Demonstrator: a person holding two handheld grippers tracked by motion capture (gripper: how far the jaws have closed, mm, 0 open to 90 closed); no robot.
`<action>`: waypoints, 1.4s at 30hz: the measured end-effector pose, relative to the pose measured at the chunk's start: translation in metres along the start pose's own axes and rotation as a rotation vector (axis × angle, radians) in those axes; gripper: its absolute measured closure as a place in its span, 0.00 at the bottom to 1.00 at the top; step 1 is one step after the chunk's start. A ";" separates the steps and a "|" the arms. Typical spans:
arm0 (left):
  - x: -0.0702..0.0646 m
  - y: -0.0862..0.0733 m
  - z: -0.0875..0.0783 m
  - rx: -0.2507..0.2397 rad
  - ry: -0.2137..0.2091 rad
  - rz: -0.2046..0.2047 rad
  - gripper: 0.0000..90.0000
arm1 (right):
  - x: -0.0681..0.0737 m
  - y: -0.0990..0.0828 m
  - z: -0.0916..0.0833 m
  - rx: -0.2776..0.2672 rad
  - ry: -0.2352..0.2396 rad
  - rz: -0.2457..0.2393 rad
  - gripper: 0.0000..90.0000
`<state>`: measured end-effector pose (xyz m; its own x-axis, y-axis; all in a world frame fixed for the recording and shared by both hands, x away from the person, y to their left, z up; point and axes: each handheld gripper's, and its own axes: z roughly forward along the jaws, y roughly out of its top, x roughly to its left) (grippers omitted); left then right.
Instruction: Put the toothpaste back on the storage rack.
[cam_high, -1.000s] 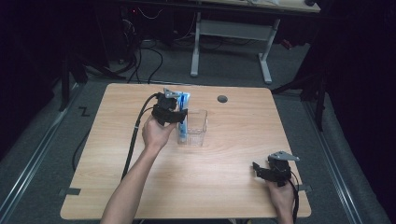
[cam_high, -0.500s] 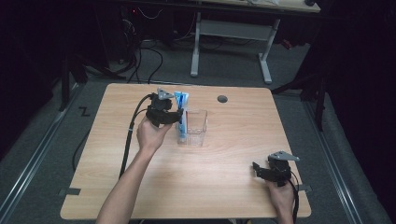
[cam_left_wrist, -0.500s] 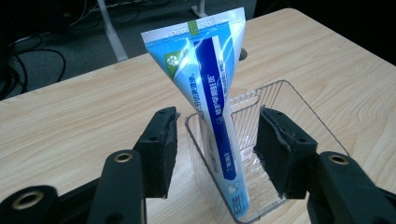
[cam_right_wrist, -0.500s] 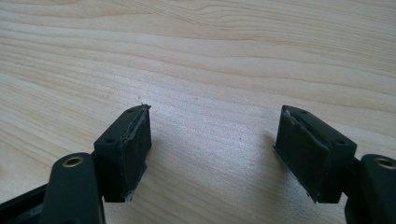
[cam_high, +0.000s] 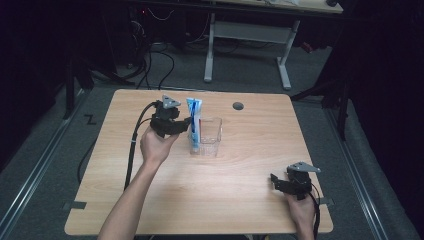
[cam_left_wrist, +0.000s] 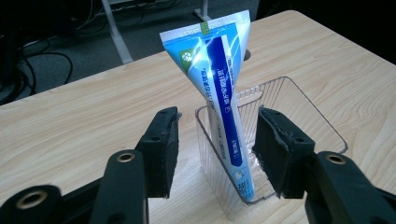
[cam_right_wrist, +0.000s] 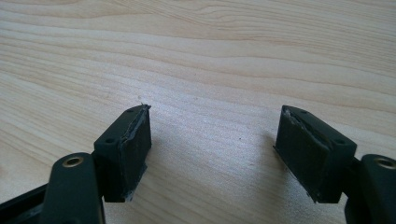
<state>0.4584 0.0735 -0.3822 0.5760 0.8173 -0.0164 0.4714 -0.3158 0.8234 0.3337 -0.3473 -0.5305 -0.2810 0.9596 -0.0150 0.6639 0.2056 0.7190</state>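
I have the left gripper (cam_left_wrist: 212, 154) just short of the clear plastic rectangular bin (cam_left_wrist: 299, 100) that sits mid-table; its jaws stand about half open and have just been closing a little, with nothing pressed between the pads; the blue and white toothpaste tube (cam_left_wrist: 224, 93) stands in the bin's near end, cap down, its flat crimped end leaning up and out over the rim, framed by my jaws but apart from both. From the high view the left gripper (cam_high: 184, 125) sits just beside the tube (cam_high: 195, 120) on its left, and the bin (cam_high: 210, 135) rests on the pale wooden table (cam_high: 240, 190). The right gripper (cam_right_wrist: 212, 154) hovers low over bare wood at the near right corner, jaws wide apart, holding nothing.

I judge the tube light, soft-walled and rather slick; it will dent and may slide if I pinch the printed body hard; the stiff crimped top is the safer hold, flat faces to the pads. The bin looks thin, light and easily tipped, so any drag on the tube could shift it.
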 end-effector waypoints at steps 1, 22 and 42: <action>0.000 0.000 -0.001 -0.003 -0.001 -0.001 0.56 | 0.000 0.000 0.000 0.000 0.000 0.000 0.29; 0.007 -0.011 -0.018 -0.025 -0.002 -0.018 0.57 | 0.000 0.000 0.000 0.000 0.000 0.000 0.29; 0.010 -0.016 -0.033 -0.055 0.001 -0.028 0.57 | 0.000 0.000 0.000 0.000 0.000 0.000 0.29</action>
<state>0.4348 0.1029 -0.3774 0.5624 0.8259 -0.0389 0.4495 -0.2659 0.8528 0.3337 -0.3473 -0.5305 -0.2807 0.9597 -0.0151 0.6637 0.2054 0.7192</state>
